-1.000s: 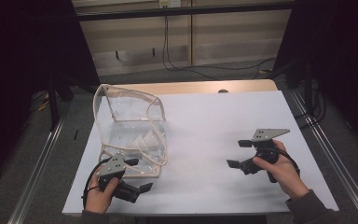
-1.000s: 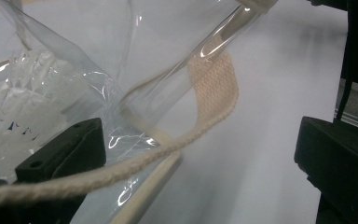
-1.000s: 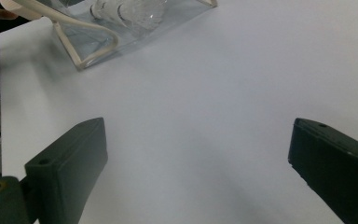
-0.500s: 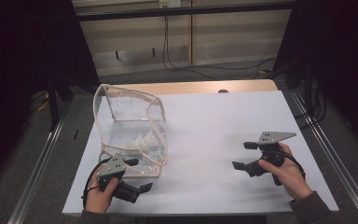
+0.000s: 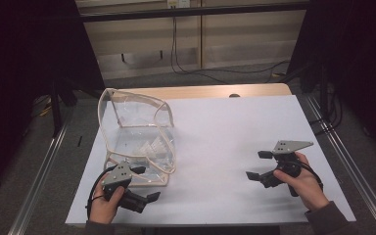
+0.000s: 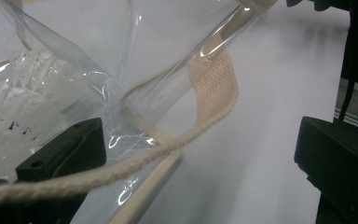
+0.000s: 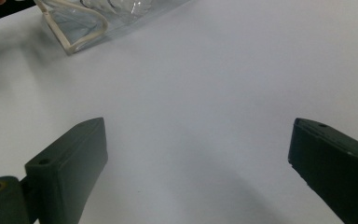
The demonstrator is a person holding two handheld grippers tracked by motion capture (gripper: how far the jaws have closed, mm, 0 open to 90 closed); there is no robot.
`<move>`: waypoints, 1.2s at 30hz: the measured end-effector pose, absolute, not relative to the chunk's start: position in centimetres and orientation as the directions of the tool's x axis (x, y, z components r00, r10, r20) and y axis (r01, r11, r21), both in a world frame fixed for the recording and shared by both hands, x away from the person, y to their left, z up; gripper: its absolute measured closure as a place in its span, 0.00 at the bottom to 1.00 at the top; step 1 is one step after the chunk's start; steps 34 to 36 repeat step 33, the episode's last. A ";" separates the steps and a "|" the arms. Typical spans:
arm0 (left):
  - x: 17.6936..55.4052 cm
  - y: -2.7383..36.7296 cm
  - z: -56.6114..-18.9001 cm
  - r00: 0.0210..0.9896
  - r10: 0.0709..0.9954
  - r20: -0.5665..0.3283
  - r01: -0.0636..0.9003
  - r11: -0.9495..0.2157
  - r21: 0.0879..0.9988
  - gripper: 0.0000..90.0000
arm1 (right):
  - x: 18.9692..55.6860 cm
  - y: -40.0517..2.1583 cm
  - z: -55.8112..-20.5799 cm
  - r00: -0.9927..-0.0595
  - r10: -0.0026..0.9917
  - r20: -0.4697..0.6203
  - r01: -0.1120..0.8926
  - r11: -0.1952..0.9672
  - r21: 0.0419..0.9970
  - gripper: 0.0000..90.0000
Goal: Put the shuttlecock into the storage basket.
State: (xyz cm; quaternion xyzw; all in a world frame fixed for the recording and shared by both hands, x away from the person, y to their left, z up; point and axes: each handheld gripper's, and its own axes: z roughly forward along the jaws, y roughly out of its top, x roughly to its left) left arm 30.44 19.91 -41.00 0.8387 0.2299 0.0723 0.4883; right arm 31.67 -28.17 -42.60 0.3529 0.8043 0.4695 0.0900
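Observation:
A clear plastic bag (image 5: 137,132) with cream trim stands at the left of the white table (image 5: 225,122), with white shuttlecocks (image 5: 152,147) inside. My left gripper (image 5: 148,183) is open at the bag's near corner. In the left gripper view the left gripper (image 6: 200,158) has the bag's cream cord handle (image 6: 121,170) lying across its left jaw, and the shuttlecocks (image 6: 28,93) show through the plastic. My right gripper (image 5: 255,165) stands open far to the right, holding nothing. In the right gripper view the right gripper (image 7: 198,158) has bare table between its jaws and the bag's corner (image 7: 84,23) far off.
Metal rails (image 5: 39,181) run along both sides of the table. A wooden strip (image 5: 215,91) borders its far edge, with cables (image 5: 186,68) on the floor behind. A wide bare stretch of table lies between the bag and my right gripper.
My right gripper has drifted a little to the right and toward the near edge, still open. The left gripper and the bag have stayed put.

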 end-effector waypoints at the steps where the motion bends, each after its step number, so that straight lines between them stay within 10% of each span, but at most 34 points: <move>1: 30.4 19.9 -41.0 0.884 0.456 -0.103 0.315 -0.417 0.852 0.02 | 31.6 -28.2 -42.6 -0.734 0.654 0.185 0.482 0.310 0.819 0.05; 36: 30.3 19.9 -41.0 0.883 0.459 -0.098 0.314 -0.420 0.852 0.02 | 30.7 -29.5 -43.5 -0.723 0.665 0.188 0.486 0.296 0.823 0.05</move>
